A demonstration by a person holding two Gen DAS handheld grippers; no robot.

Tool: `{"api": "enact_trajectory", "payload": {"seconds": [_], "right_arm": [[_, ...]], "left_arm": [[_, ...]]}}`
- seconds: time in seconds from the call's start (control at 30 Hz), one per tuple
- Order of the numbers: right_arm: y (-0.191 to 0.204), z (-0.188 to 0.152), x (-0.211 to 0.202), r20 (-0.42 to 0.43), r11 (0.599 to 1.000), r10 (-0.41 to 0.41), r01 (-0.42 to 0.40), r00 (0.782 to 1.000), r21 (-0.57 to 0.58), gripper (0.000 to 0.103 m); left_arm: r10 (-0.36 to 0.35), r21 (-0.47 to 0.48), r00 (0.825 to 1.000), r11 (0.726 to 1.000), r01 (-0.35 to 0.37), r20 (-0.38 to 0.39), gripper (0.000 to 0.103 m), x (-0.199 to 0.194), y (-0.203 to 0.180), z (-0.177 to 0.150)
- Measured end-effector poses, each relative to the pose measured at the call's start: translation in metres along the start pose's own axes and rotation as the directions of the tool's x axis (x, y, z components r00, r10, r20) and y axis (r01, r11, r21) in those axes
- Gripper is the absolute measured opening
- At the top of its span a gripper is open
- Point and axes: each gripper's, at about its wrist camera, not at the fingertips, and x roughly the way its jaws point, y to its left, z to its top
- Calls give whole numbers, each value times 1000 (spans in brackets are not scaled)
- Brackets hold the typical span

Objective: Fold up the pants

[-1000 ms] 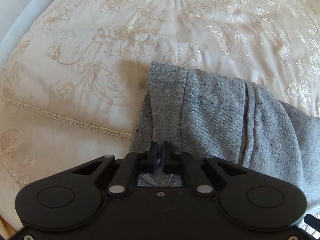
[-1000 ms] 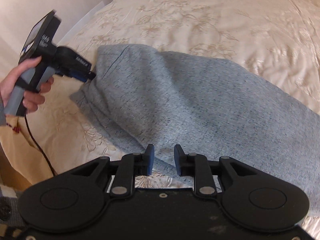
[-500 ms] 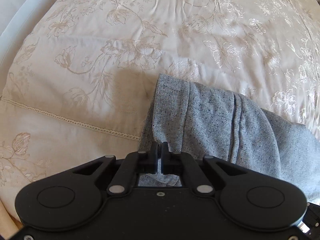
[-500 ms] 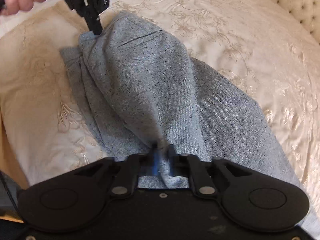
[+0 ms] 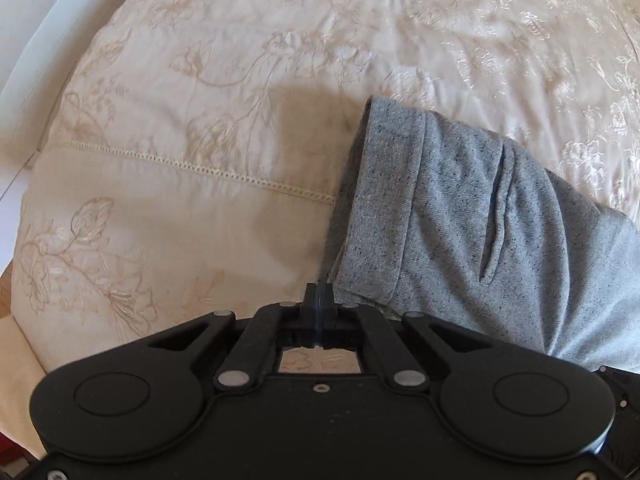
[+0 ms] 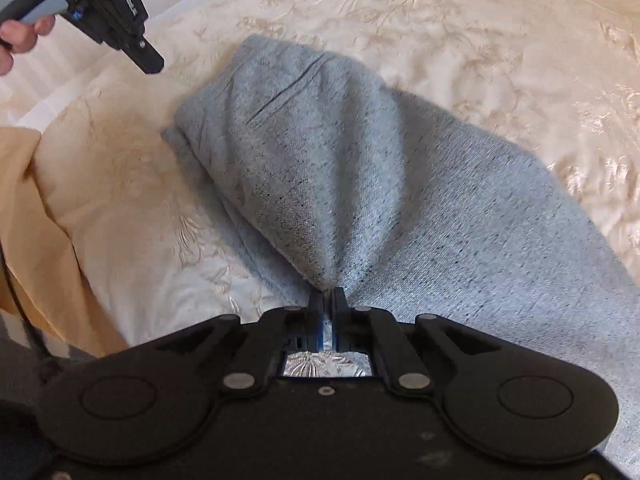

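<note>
Cloth is bunched in my right gripper (image 6: 328,300), so the step in hand, as I judge it, is carrying this near edge of the grey pants (image 6: 340,168) over to lay a fold. To do it well I would lift only enough to clear the lower layer, draw the pinched edge straight across, and set it down square on the edge beneath before letting go; a slanted pull would drag the ridges now fanning out from the pinch into the finished fold.

Right jaws: pressed nearly together, pinching a gathered tuck of the grey knit at their tips, with tension lines running away from them toward the far end of the garment.

Left gripper (image 5: 317,300): its jaws are pressed together too, but I see no fabric between them. From its own camera the tips sit just left of the hemmed corner of the pants (image 5: 460,220), over bare bedspread (image 5: 180,220). From the right camera the left gripper (image 6: 150,62) hangs clear of the cloth at the far left, apart from the garment's far corner.

Pants themselves lie on the cream embroidered bedspread (image 6: 480,32), already doubled at the far-left end, where a folded lip shows, and spreading wider toward the near right.
</note>
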Motion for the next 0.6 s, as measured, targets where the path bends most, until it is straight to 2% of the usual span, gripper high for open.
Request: {"api": "enact_trajectory", "payload": {"seconds": [0.1, 0.2, 0.37, 0.4, 0.47, 0.53, 0.6], "right_arm": [[5, -4, 7, -5, 1000, -18, 18, 1000, -23, 5], [-3, -4, 1, 1, 999, 23, -23, 1000, 23, 5], [-3, -12, 1, -32, 998, 64, -63, 997, 20, 2], [0, -16, 5, -58, 996, 89, -88, 994, 22, 2], [10, -25, 5, -60, 998, 69, -70, 996, 0, 2], [12, -31, -2, -49, 997, 75, -74, 996, 18, 3], [1, -31, -11, -40, 992, 103, -100, 994, 81, 6]], "left_arm": [[-13, 18, 998, 1000, 11, 67, 0, -11, -19, 3], [-61, 82, 989, 995, 50, 135, 2, -19, -59, 16], [-181, 222, 969, 965, 142, 167, 11, -13, -137, 32], [-189, 251, 967, 957, 143, 172, 15, -8, -150, 30], [-188, 287, 963, 949, 127, 194, 15, 4, -170, 24], [-147, 322, 977, 942, 91, 153, 15, 26, -182, 14], [-82, 324, 995, 944, 61, 49, 14, 56, -182, 2]]}}
